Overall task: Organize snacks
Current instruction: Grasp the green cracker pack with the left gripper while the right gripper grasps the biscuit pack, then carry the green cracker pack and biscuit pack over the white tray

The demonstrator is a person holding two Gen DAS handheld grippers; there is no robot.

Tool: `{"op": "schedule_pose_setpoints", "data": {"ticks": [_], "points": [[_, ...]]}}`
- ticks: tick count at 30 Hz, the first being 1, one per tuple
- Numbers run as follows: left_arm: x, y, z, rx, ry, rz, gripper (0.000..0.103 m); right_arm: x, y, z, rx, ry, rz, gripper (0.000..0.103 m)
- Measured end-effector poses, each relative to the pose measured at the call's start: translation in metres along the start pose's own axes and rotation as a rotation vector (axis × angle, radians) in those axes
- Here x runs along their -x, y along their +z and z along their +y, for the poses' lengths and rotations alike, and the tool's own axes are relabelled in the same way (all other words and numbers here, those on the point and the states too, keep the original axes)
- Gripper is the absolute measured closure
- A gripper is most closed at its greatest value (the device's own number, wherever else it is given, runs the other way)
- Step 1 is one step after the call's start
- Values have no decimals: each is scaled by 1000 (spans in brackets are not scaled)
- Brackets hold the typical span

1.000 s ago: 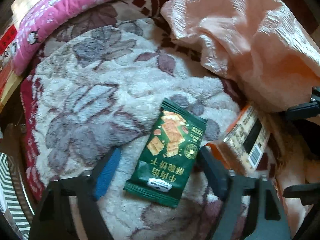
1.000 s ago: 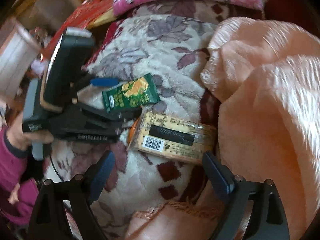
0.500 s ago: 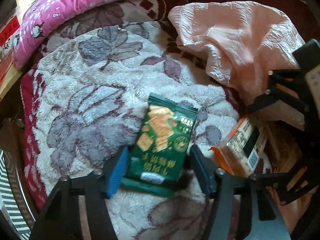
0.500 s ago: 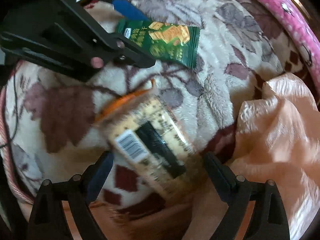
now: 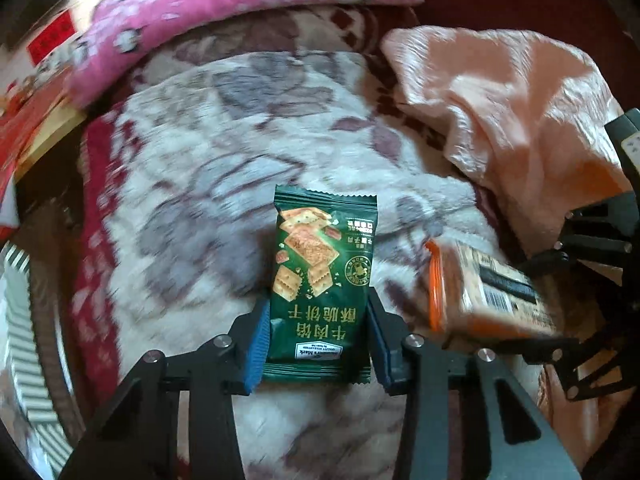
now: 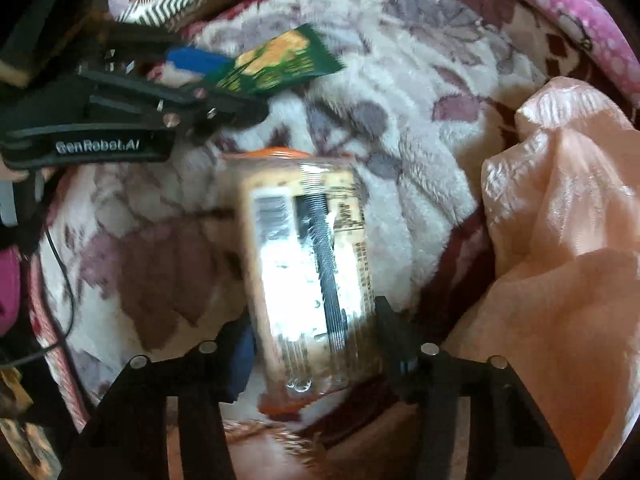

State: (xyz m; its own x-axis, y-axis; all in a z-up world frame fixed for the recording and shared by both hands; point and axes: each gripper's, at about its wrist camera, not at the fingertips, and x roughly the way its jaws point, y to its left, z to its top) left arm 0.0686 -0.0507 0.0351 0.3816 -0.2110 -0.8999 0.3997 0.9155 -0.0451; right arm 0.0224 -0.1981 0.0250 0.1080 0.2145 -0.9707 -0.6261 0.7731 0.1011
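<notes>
Left hand-held gripper (image 5: pixel 318 346): jaws have just been closing, now clamped on the lower half of the green pack (image 5: pixel 322 280), pads against both long edges. Pack sits at 6 o'clock in the left wrist view, top end pointing to 12, just above the floral blanket (image 5: pixel 192 208).

Right hand-held gripper (image 6: pixel 314 354): jaws also just closing, now gripping the near end of the orange pack (image 6: pixel 308 268), which runs from 6 toward 12 in the right wrist view. Blurred, so exact pad contact is hard to confirm, but it looks pinched.

Step, as I read it: both snacks gripped, lift next. Advice: lift straight up, keep grip steady; film packs are slippery and crush easily, don't squeeze harder. Orange pack is long, held at one end, so expect sag.

Around: peach cloth (image 5: pixel 512 120) at 2 o'clock, pink quilt (image 5: pixel 224 4) at 12. The two grippers sit close together; separate them before swinging. No target container visible.
</notes>
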Motion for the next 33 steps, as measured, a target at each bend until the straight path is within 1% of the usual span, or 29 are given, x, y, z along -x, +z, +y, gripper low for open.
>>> {"op": "schedule_pose_setpoints", "data": {"ticks": [2,5,6,8,9,11,13,15,18,20,21,22,25,29,33], "points": [[11,-9,10,39,4,-14,61,7,2,3,-9,-4,-23,47],[25,-22,20,80,51,-29,61,12,5,5,-48,-9,-43,47],[28,-25,22,90,54,-31,61,14,4,5,-68,10,-50,48],[34,-34,28,116,54,-28,61,15,3,6,-90,12,-57,48],[38,-39,30,123,56,-30,61,13,3,5,-109,20,-44,48],[43,-46,32,131,58,-33,61,9,6,13,-133,20,-45,46],[46,-51,34,148,53,-33,61,8,7,14,-157,35,-52,31],[47,-53,34,153,48,-33,61,5,12,15,-175,40,-57,25],[48,-54,34,160,53,-31,61,-4,23,14,-185,26,-64,23],[52,-55,36,177,47,-37,61,-6,26,19,-178,1,-70,25],[54,-56,36,180,50,-41,61,-9,26,23,-177,-20,-70,36],[58,-57,37,184,59,-50,61,-11,29,26,-178,-37,-75,41],[67,-60,42,206,75,-68,61,2,28,25,-184,-6,-118,42],[81,-66,52,244,112,-87,61,28,27,28,-182,9,-173,42],[96,-73,65,276,147,-104,61,37,39,51,-165,34,-210,42]]}}
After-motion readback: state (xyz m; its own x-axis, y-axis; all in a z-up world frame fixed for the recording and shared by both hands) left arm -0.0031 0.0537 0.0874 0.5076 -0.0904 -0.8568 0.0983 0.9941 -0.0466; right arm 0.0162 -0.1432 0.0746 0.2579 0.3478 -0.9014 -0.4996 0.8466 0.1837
